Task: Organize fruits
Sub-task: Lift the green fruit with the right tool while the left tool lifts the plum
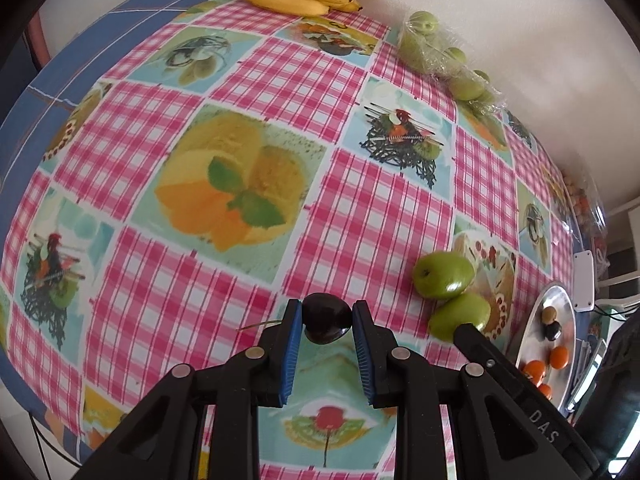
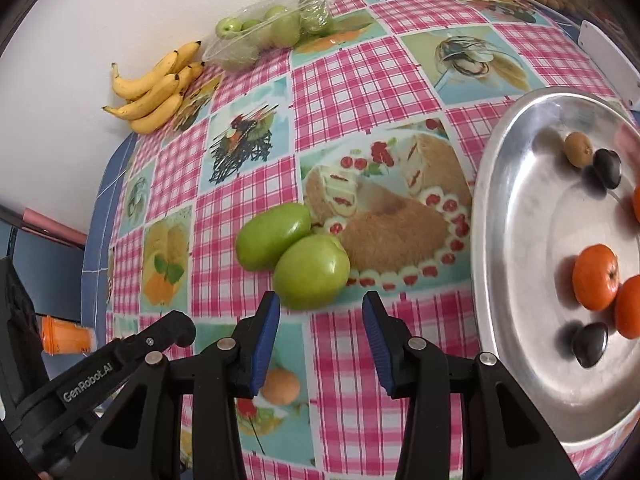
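Tablecloth (image 2: 384,92): smooth printed oilcloth or vinyl by the look, slight sheen, pink check with food pictures. Round tray (image 2: 516,208) at the table's right edge: bare metal, brushed, dully reflective. 2 green fruits (image 2: 292,248): smooth, waxy, glossy skins. Dark plum (image 1: 326,317): glossy, almost black. Oranges (image 2: 596,276): matt, finely pitted peel. Bananas (image 2: 154,90) by the wall edge: matt yellow skin, brown flecks. Bag (image 2: 264,34): thin, crinkled clear plastic. Gripper fingers (image 2: 260,344): matt black plastic, ribbed blue pads.

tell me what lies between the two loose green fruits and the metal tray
Only bare tablecloth, its printed cake picture, between the green fruits and the tray, in the right wrist view.
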### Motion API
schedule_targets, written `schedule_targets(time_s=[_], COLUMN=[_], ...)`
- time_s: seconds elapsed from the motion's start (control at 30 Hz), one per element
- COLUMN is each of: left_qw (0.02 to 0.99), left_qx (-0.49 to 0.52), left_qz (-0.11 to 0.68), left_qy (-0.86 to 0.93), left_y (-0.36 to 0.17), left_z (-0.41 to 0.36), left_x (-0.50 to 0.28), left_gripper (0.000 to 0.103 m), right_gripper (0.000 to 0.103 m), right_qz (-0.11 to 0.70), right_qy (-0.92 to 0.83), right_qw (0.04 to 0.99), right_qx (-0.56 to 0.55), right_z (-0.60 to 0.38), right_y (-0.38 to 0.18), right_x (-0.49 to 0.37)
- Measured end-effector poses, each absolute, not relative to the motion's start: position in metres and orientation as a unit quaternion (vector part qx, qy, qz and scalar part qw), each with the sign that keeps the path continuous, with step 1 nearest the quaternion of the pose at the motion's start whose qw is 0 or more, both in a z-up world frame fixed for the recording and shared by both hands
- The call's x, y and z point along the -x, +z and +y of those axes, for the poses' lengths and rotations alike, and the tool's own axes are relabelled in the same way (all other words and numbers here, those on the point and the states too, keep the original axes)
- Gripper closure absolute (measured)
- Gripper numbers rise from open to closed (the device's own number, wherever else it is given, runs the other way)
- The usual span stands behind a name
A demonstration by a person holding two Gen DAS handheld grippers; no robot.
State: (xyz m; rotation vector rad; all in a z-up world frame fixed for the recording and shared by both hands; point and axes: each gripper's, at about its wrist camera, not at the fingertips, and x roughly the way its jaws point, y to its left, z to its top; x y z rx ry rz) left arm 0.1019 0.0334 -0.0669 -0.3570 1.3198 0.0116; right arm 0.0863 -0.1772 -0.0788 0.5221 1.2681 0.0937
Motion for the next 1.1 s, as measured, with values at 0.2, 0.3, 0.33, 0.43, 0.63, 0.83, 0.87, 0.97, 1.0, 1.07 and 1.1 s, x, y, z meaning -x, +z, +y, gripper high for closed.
schedule_targets(time_s=[0.2, 0.3, 0.33, 0.43, 0.63, 0.83, 0.87, 0.97, 1.0, 1.07, 1.1], left_qw=[0.771, 0.768, 0.77, 0.767, 0.769, 0.771, 0.771, 0.771, 0.771, 0.771, 0.771], left_qx=[0.172, 0.172, 0.173, 0.176, 0.177, 0.177, 0.175, 0.174, 0.175, 0.177, 0.177], left_qz=[0.613, 0.617, 0.615, 0.616, 0.614, 0.612, 0.612, 0.612, 0.612, 0.611, 0.611], left_qy=[0.005, 0.007, 0.008, 0.011, 0.012, 0.009, 0.009, 0.01, 0.01, 0.009, 0.009], left_y=[-0.076, -0.082, -0.084, -0.088, -0.089, -0.089, -0.089, -0.09, -0.091, -0.091, -0.091], left_z=[0.029, 0.028, 0.028, 0.027, 0.026, 0.024, 0.023, 0.022, 0.022, 0.023, 0.023], left_x=[-0.114, -0.118, -0.119, -0.122, -0.125, -0.128, -0.129, -0.131, -0.132, -0.132, -0.133], left_gripper=[0.076, 0.076, 0.076, 0.076, 0.076, 0.076, 0.076, 0.076, 0.076, 0.076, 0.076], right_gripper=[0.058, 0.058, 0.058, 0.058, 0.051, 0.05, 0.05, 0.05, 0.05, 0.05, 0.05], right_qz=[0.587, 0.587, 0.589, 0.589, 0.583, 0.576, 0.577, 0.575, 0.574, 0.574, 0.574], right_qy=[0.049, 0.048, 0.05, 0.051, 0.05, 0.043, 0.044, 0.044, 0.045, 0.045, 0.044], right_qw=[0.767, 0.767, 0.764, 0.762, 0.762, 0.763, 0.762, 0.763, 0.763, 0.763, 0.764], right_qx=[-0.255, -0.256, -0.259, -0.265, -0.278, -0.29, -0.291, -0.293, -0.294, -0.294, -0.292], right_z=[-0.173, -0.171, -0.17, -0.17, -0.172, -0.178, -0.178, -0.177, -0.177, -0.176, -0.175], right_y=[-0.084, -0.086, -0.087, -0.09, -0.09, -0.089, -0.09, -0.09, -0.091, -0.091, -0.091], right_x=[-0.098, -0.102, -0.104, -0.107, -0.112, -0.114, -0.115, -0.118, -0.118, -0.12, -0.121])
